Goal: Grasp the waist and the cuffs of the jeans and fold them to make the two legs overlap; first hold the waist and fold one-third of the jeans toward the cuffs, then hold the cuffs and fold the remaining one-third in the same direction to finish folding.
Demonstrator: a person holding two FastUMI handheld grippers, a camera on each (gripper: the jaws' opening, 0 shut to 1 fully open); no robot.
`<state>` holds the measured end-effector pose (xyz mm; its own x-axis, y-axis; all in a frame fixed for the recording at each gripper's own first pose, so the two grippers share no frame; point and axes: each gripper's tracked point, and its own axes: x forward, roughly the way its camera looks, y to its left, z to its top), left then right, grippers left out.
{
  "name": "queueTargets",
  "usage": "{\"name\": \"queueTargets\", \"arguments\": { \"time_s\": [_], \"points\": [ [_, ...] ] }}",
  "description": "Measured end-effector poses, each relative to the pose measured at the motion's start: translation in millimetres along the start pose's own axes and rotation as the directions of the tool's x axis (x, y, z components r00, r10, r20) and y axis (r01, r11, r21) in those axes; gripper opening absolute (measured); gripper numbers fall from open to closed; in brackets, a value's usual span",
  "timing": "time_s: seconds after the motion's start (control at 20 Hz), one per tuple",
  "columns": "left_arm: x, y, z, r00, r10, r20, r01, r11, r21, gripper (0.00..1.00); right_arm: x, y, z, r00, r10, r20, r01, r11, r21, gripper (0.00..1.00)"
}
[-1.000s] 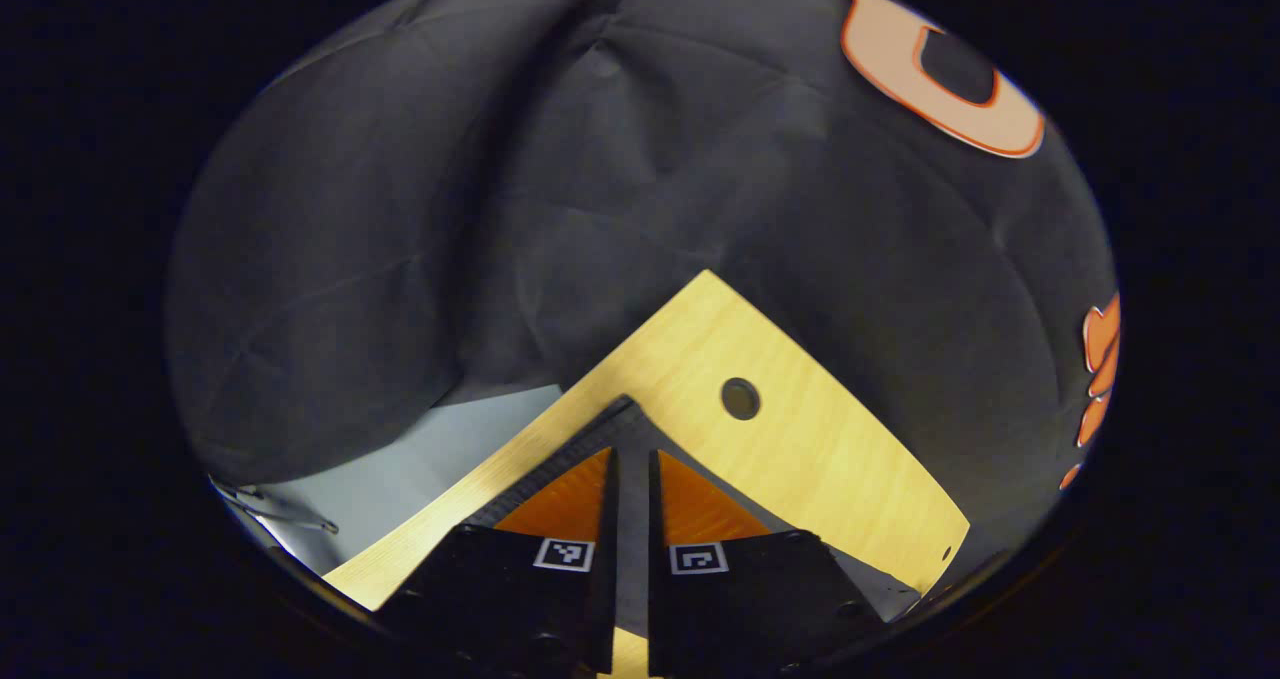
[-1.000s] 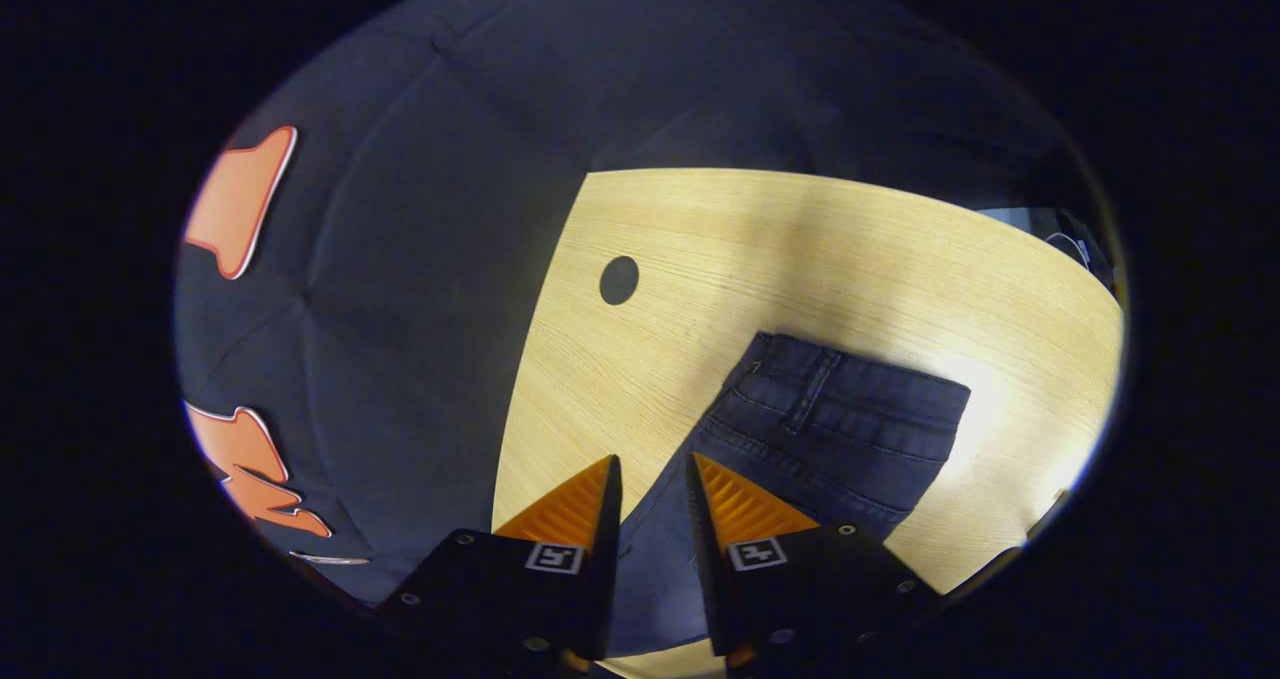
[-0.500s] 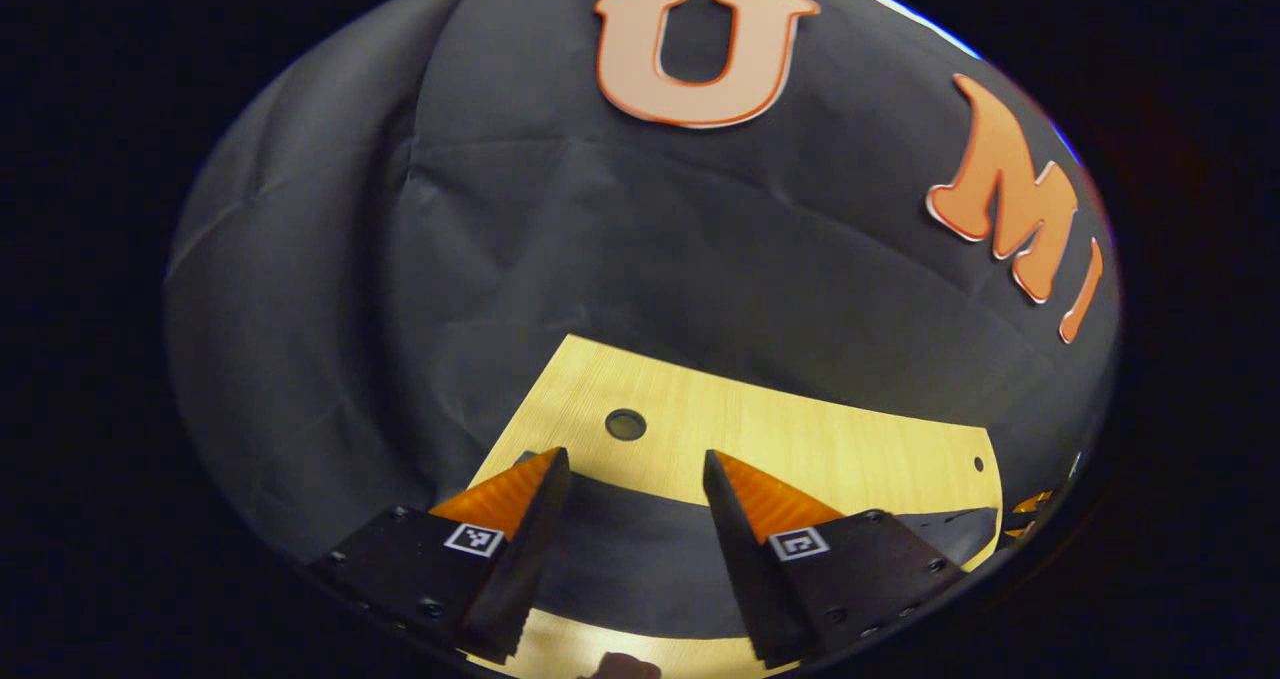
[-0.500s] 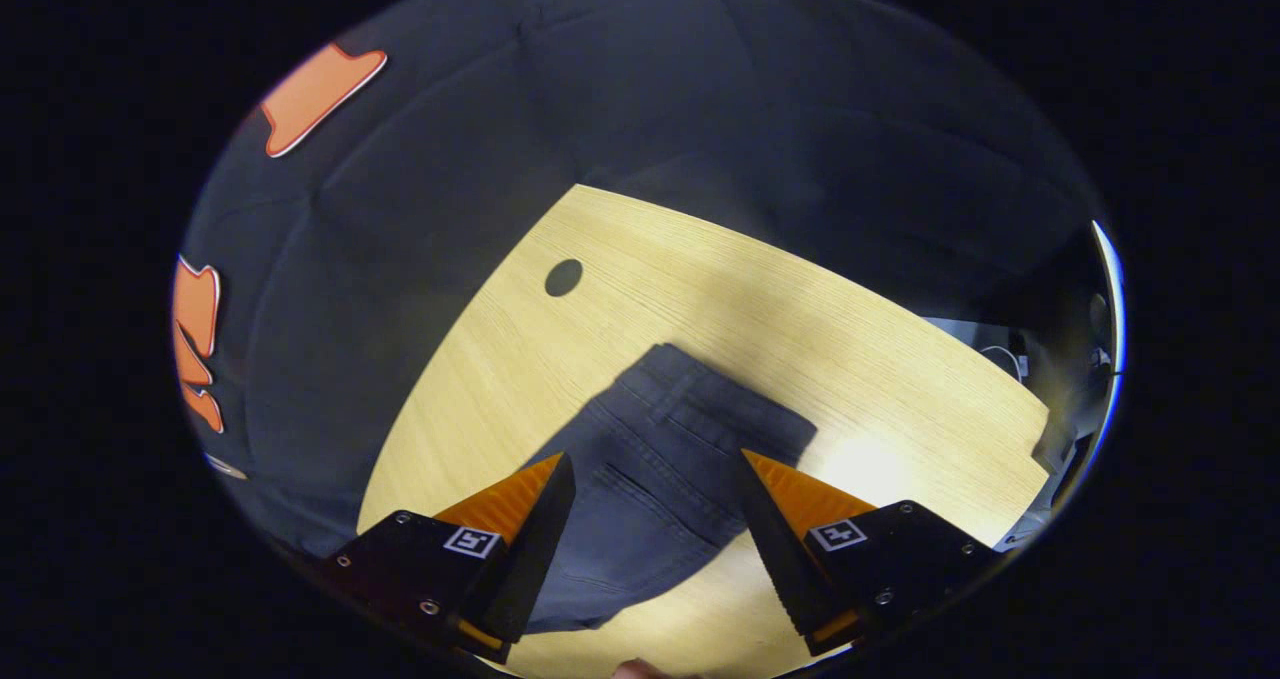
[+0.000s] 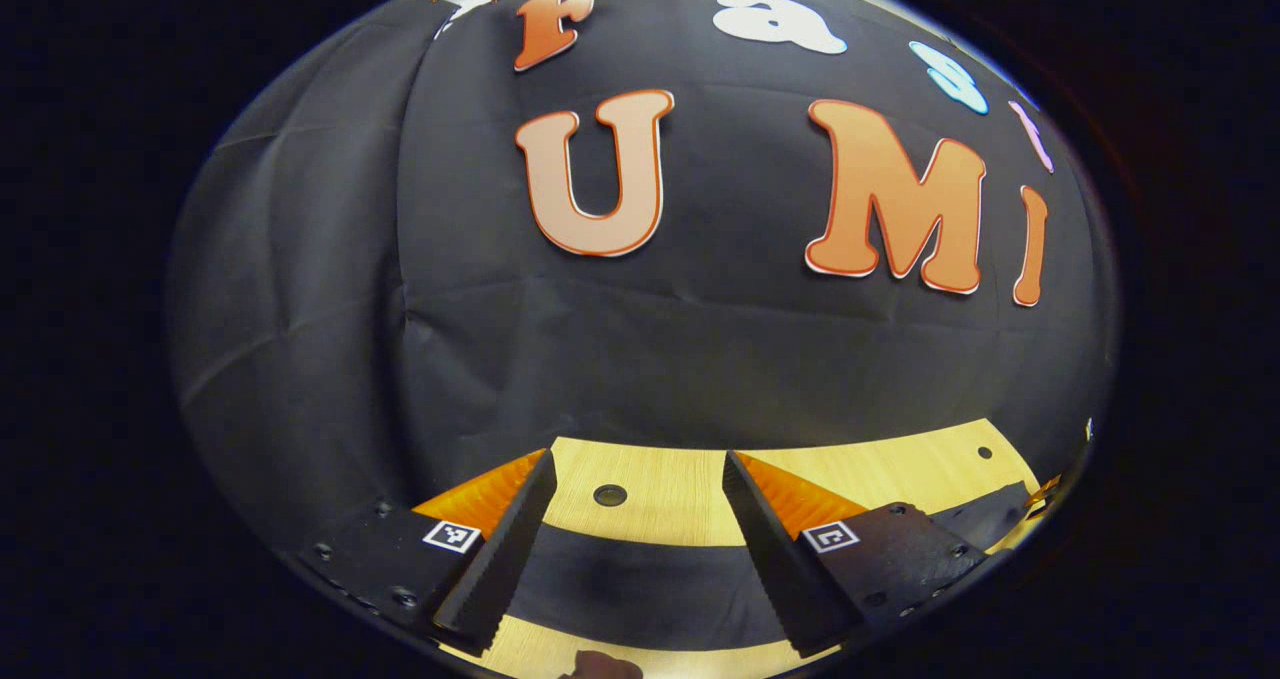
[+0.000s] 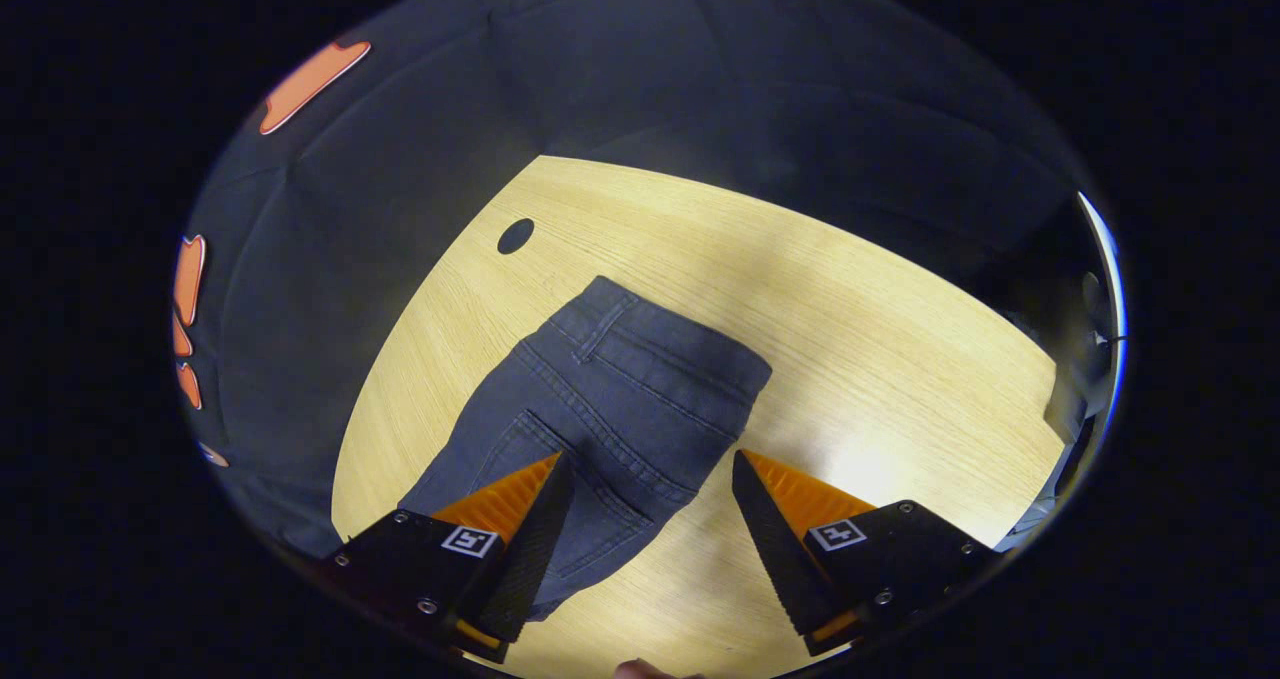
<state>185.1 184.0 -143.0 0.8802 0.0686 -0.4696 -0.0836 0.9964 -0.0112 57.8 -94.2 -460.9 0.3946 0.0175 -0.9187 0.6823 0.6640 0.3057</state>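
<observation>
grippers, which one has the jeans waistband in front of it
The right gripper: the jeans waistband lies beyond its open jaws. The left gripper faces the booth wall.

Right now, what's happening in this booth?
A person is folding jeans on a wooden table with two handheld grippers. The jeans lie flat with the waist end toward the table's round hole. The right gripper is open over them, gripping nothing. The left gripper is also open, pointed at the booth wall, with dark fabric between its fingers that they don't pinch. How far the folding has got can't be told.
</observation>
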Motion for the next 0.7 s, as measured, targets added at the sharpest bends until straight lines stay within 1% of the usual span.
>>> {"name": "queueTargets", "arguments": {
  "time_s": [0.15,0.25,0.35,0.45,0.5,0.55,0.6,0.65,0.7],
  "points": [
    [-28.8,-23.7,7.7,0.998,-0.005,0.061,0.005,1.000,0.000,1.00,10.1,-5.7,0.7,1.000,-0.023,0.003,0.023,1.000,0.003,0.97],
    [-45.8,-38.5,8.3,0.997,-0.009,0.082,0.007,1.000,0.018,1.00,19.7,-3.6,7.2,1.000,-0.005,0.015,0.005,1.000,0.018,0.97],
    [-59.4,-55.2,10.4,0.995,-0.020,0.099,0.015,0.999,0.051,1.00,27.1,-5.9,4.7,1.000,-0.015,-0.012,0.016,0.999,0.036,0.97],
    [-70.3,-71.8,14.4,0.993,-0.037,0.114,0.029,0.997,0.073,1.00,35.1,-9.0,1.7,0.999,-0.031,-0.020,0.031,0.999,0.018,0.97],
    [-71.9,-79.6,11.3,0.993,-0.045,0.112,0.037,0.996,0.077,1.00,36.6,-11.8,-0.4,0.999,-0.041,-0.031,0.041,0.999,0.012,0.95],
    [-74.6,-87.0,9.1,0.993,-0.054,0.104,0.046,0.996,0.079,1.00,37.7,-12.5,4.6,0.999,-0.040,-0.014,0.040,0.999,0.012,0.85],
    [-76.4,-93.6,4.3,0.993,-0.064,0.095,0.056,0.995,0.078,1.00,37.4,-14.1,-1.4,0.999,-0.028,-0.040,0.028,1.000,0.008,0.90],
    [-78.6,-99.3,1.4,0.994,-0.071,0.084,0.064,0.995,0.080,1.00,38.0,-11.4,-2.6,0.999,-0.004,-0.045,0.004,1.000,0.014,0.86],
    [-79.7,-105.6,-3.1,0.994,-0.083,0.073,0.077,0.994,0.082,1.00,39.3,-6.0,-4.8,0.999,0.013,-0.045,-0.012,1.000,0.025,0.67]
  ]
}}
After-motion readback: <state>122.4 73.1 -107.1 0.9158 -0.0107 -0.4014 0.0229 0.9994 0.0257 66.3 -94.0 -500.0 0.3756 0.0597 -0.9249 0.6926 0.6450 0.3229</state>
